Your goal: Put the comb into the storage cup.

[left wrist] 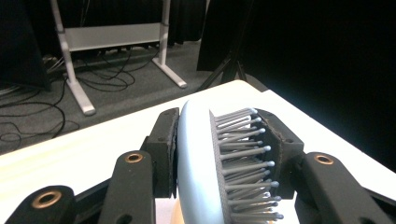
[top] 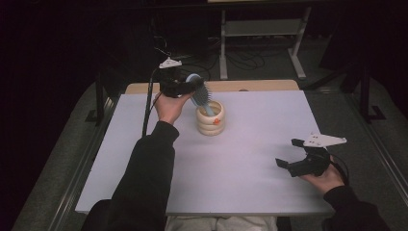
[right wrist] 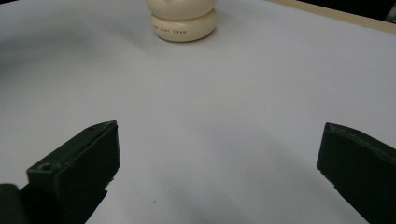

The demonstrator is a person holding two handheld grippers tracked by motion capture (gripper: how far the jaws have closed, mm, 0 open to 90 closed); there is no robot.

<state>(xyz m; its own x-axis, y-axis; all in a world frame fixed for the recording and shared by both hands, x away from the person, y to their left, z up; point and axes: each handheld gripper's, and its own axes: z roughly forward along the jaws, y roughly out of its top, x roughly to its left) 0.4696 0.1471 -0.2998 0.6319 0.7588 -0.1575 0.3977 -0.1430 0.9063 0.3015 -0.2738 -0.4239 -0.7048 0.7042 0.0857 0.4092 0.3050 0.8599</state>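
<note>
A light blue hairbrush [top: 198, 91] with grey bristles is clamped by its head in my left gripper [top: 191, 85], which is shut on it. In the left gripper view the pads press the brush [left wrist: 198, 163] from both sides, on its back and on its bristles. The brush slants down, and its handle end reaches into the mouth of a cream ringed holder [top: 210, 123] at the middle of the far half of the table. My right gripper [top: 287, 152] rests near the table's front right, open with nothing between its jaws. Its view looks across bare table to the holder [right wrist: 183, 21].
The white tabletop [top: 250, 163] has a wooden strip [top: 250, 85] along its far edge. Behind it stand a white desk frame [top: 260, 29] and loose cables on the dark floor. A small orange mark [top: 217, 121] shows on the holder's side.
</note>
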